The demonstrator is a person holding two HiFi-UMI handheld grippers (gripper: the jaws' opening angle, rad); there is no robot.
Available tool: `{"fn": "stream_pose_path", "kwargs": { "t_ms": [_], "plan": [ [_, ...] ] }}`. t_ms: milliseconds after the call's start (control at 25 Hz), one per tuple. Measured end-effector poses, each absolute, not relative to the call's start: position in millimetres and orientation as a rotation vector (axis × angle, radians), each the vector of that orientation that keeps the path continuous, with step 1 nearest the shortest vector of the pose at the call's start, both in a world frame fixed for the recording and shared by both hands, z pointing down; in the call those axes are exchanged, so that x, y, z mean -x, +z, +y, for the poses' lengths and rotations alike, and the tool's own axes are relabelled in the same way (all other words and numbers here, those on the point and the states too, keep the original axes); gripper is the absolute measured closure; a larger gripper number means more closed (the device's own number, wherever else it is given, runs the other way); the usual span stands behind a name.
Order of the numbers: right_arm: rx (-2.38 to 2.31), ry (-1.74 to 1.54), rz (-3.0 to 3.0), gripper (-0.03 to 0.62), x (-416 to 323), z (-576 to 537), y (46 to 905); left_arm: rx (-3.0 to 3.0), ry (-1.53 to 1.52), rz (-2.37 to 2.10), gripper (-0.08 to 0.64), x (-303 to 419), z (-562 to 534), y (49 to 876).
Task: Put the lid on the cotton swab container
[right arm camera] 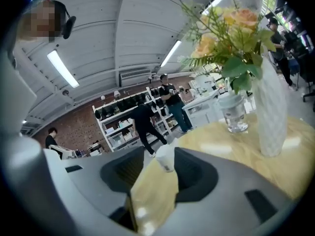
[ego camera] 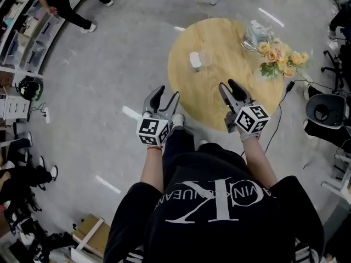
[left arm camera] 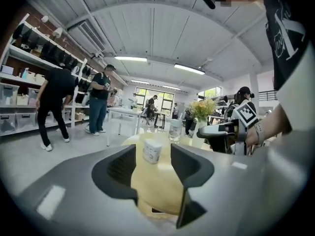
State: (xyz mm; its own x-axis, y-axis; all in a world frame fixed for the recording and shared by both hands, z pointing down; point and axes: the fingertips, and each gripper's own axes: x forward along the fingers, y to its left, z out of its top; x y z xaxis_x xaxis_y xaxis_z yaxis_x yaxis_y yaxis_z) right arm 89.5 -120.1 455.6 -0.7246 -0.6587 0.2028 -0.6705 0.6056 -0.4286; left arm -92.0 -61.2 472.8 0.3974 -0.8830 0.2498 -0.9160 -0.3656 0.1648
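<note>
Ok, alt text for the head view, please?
Seen from above, a person in a black T-shirt holds the left gripper and right gripper, both open and empty, toward a round wooden table. On it stand a small white container, a glass jar and a flower bouquet.

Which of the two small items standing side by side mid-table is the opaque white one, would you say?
The left container in the head view; its right-hand neighbour is clear.

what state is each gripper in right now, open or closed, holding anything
left gripper: open, holding nothing
right gripper: open, holding nothing
</note>
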Motion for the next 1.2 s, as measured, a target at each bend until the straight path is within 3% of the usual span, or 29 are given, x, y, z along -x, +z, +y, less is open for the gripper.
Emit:
{"fn": "stream_pose_path", "kwargs": {
  "t_ms": [480, 1200],
  "plan": [
    [-1.269, 0.855, -2.668, 0.426, -70, -159, 476, -2.505, 0.272, -1.233, 0.336, 75, -132, 503],
    [-1.340, 0.988, -2.598, 0.408, -44, -198, 501, -2.683, 0.496, -0.814, 0.229, 32, -181, 556]
  ]
}}
